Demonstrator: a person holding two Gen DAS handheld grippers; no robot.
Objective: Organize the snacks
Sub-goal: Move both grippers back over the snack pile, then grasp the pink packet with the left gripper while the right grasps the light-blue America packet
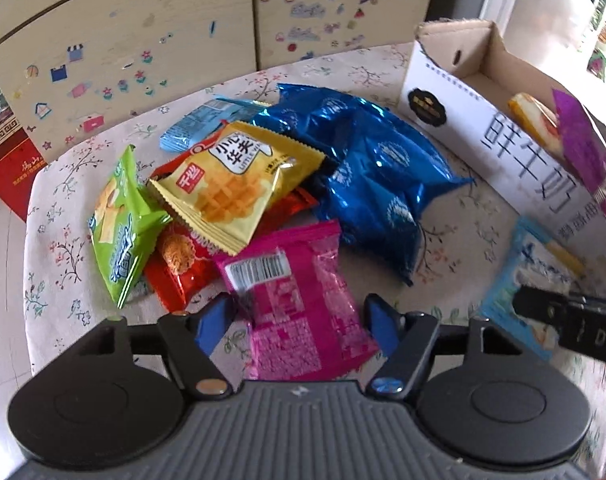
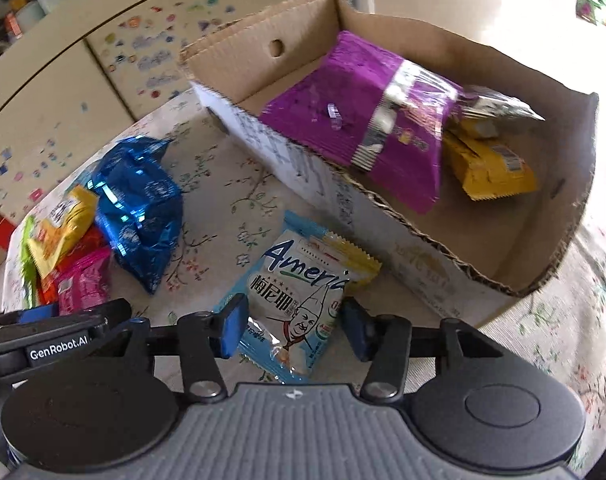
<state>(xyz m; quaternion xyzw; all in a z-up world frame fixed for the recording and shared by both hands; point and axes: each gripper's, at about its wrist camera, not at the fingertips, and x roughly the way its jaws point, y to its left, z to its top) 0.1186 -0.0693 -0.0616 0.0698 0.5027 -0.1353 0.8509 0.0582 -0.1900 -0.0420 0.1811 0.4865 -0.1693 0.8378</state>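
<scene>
Left gripper (image 1: 295, 320) spread wide, its blue pads either side of the pink packet (image 1: 299, 300), not pinching it; at ten o'clock of that the red packet (image 1: 175, 272) and green packet (image 1: 121, 220), the yellow waffle packet (image 1: 235, 184) piled on top; the big blue foil bag (image 1: 367, 176) at one o'clock, bare floral tablecloth (image 1: 455, 248) between it and the cardboard box (image 1: 443, 92); right gripper (image 2: 291, 326) parted too, straddling the pale-blue "Ameri…" packet (image 2: 303, 292), jaws not closed on it; box edge just beyond at one o'clock, torn rim, purple bag (image 2: 363, 120) and yellow packet (image 2: 491, 168) inside; "GenRobot.AI" readable on the neighbouring tool.
</scene>
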